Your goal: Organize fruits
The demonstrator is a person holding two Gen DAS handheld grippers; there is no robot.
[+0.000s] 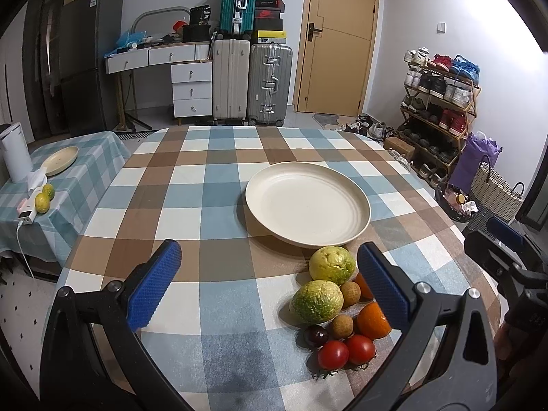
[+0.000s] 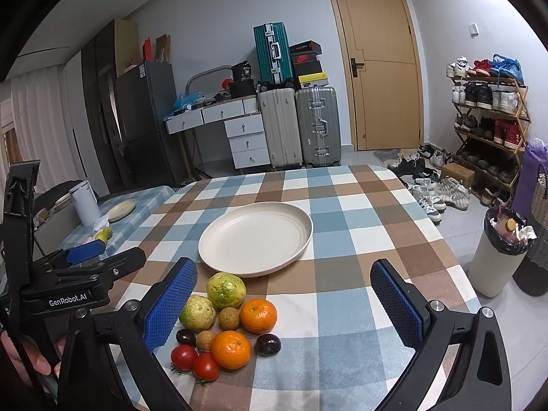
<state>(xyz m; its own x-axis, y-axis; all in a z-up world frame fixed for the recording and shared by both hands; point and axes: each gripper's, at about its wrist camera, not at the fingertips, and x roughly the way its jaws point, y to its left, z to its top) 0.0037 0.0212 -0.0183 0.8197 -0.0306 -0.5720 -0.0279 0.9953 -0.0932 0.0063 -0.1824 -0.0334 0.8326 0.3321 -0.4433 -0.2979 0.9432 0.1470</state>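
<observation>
checked tablecloth, cream plate

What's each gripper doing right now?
Left gripper: open, holding nothing.
Right gripper: open, holding nothing.

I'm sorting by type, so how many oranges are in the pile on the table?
2. One orange sits on the pile's right side, beside the brown longan. The other orange lies nearer the camera, right of the red tomatoes. None seems hidden.
</observation>
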